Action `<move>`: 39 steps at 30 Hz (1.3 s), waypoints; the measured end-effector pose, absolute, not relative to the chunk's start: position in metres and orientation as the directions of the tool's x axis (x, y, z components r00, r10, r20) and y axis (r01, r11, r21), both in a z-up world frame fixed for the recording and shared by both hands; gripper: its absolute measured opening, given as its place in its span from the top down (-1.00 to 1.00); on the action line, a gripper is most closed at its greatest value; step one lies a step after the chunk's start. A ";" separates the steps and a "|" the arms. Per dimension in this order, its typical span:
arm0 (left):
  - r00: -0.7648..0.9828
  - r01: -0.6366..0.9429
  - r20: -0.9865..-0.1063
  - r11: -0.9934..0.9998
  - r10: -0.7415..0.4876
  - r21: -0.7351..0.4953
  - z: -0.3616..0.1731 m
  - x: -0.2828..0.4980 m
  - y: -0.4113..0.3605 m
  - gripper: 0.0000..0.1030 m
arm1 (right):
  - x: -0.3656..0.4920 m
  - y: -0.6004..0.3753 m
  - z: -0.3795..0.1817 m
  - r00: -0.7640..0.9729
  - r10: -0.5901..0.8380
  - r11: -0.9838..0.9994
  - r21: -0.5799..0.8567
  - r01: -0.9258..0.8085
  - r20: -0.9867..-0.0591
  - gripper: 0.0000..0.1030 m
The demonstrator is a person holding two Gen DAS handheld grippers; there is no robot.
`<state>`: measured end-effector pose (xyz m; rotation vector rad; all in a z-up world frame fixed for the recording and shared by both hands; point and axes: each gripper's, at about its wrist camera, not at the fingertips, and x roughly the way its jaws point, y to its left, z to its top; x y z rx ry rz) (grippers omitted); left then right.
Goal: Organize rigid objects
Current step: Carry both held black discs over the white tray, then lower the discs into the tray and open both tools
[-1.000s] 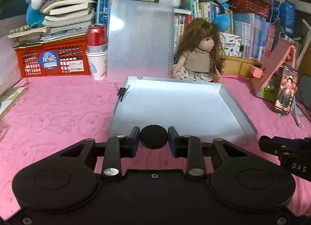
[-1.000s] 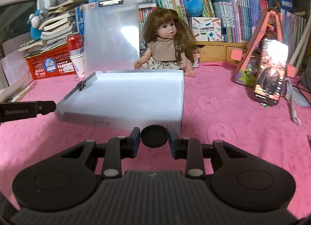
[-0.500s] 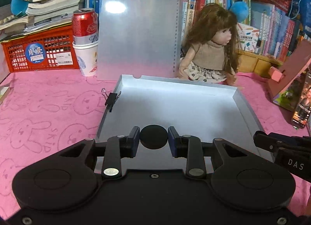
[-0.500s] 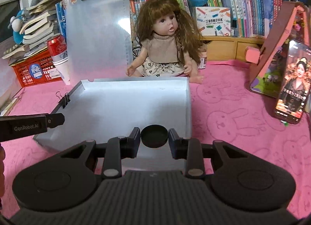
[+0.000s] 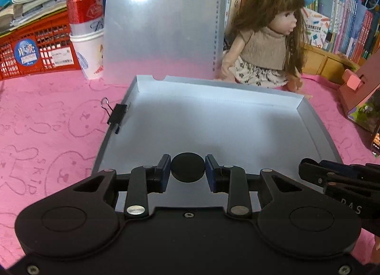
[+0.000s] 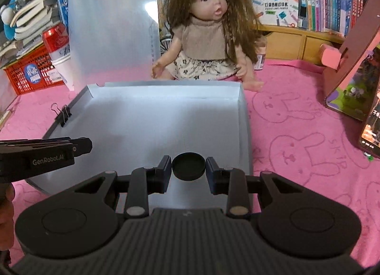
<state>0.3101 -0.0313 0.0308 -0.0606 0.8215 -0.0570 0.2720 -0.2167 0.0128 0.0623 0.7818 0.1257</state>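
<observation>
Each gripping a black disc between nearly closed fingers, the left gripper and right gripper are hovering over the grey tray's near edge, its floor bare, so placing both discs is remaining

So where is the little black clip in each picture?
Left wrist view: the black clip sits on the gray tray's left edge, left of centre.
Right wrist view: the clip is on the tray's left edge, far left.
Shared landmark: the doll sits behind the tray.
</observation>
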 end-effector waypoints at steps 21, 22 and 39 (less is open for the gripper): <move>0.666 0.044 -0.742 0.997 -0.080 -0.068 0.016 0.318 -0.031 0.42 | 0.282 -0.213 -0.005 0.678 0.118 0.993 0.075 -0.092 -0.725 0.30; 0.666 0.045 -0.742 0.997 -0.079 -0.066 0.016 0.317 -0.032 0.42 | 0.282 -0.213 -0.005 0.679 0.118 0.993 0.075 -0.092 -0.725 0.30; 0.714 0.079 -0.693 0.995 -0.096 -0.057 0.041 0.292 -0.031 0.02 | 0.261 -0.214 0.019 0.720 0.118 0.992 0.056 -0.109 -0.684 -0.19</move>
